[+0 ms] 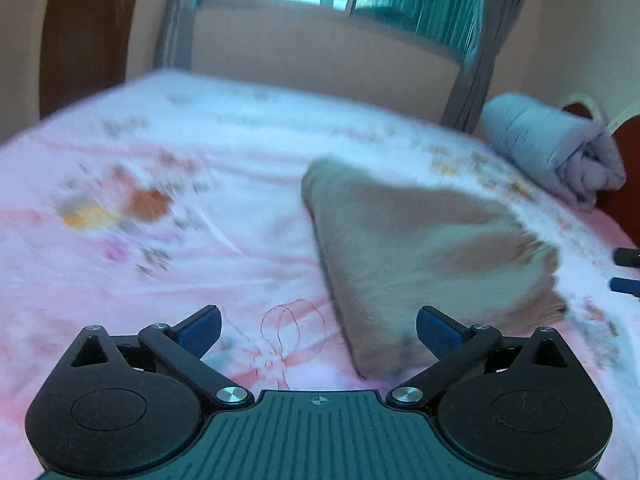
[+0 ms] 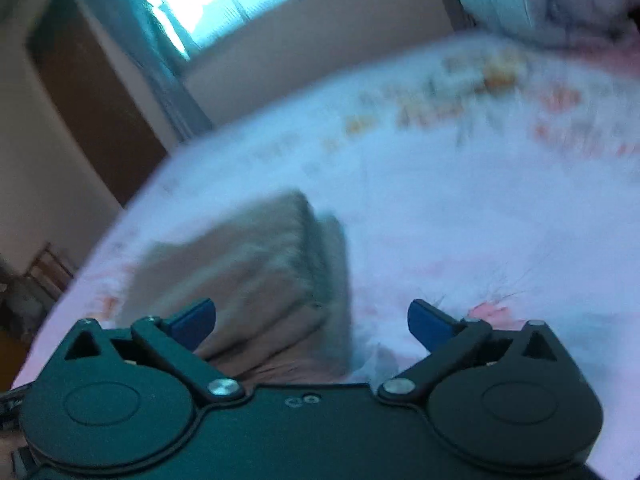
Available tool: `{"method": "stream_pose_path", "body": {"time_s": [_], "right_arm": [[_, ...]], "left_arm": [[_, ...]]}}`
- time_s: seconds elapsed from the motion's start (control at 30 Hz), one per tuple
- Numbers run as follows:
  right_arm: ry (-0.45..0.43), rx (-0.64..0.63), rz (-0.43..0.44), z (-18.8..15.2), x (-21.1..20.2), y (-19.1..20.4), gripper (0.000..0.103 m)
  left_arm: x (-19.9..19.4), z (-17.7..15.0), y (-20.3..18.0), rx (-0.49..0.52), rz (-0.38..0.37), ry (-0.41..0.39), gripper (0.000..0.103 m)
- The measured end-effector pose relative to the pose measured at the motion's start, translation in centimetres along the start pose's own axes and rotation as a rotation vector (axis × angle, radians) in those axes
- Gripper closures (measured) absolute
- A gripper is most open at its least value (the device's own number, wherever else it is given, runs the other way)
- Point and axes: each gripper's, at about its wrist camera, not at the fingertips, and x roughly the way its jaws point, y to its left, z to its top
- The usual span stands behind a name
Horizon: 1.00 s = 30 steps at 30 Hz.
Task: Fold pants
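Observation:
Folded tan pants (image 1: 420,240) lie in a thick bundle on the pink and white bedsheet (image 1: 180,240). My left gripper (image 1: 319,332) stands wide open at the bundle's near left corner, with nothing between its blue pads (image 1: 202,330). In the right wrist view the same pants (image 2: 256,280) lie ahead and to the left. My right gripper (image 2: 312,326) is wide open over their near edge, and its pads (image 2: 428,326) do not press on the cloth. Both views are blurred.
A rolled grey quilt (image 1: 552,148) lies at the bed's far right corner, also seen as the quilt (image 2: 540,0) in the right wrist view. A window with a teal curtain (image 1: 432,4) and a brown door (image 2: 96,112) stand beyond the bed. The other gripper's tips (image 1: 626,270) show at the right edge.

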Motion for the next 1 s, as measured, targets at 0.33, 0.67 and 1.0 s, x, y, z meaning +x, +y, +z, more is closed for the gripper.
{"method": "stream_pose_path", "body": {"time_s": [0.33,0.67,1.0], "right_arm": [[-0.226,-0.288,-0.041,-10.3,-15.4,7.4,0.006],[-0.218,-0.345,-0.073,-17.2,-20.8,10.1,0.006],[-0.268,-0.421,-0.079,-19.0,-21.7,12.8,0.006]], "left_arm": [[-15.0,-6.9,-5.8,-0.006,0.072,-0.159,0.0],[-22.0,-14.0,-9.8,0.062,-0.006,-0.109,0.0],[-24.8,-15.4,-11.9,0.138,-0.017,-0.182,0.0]]}}
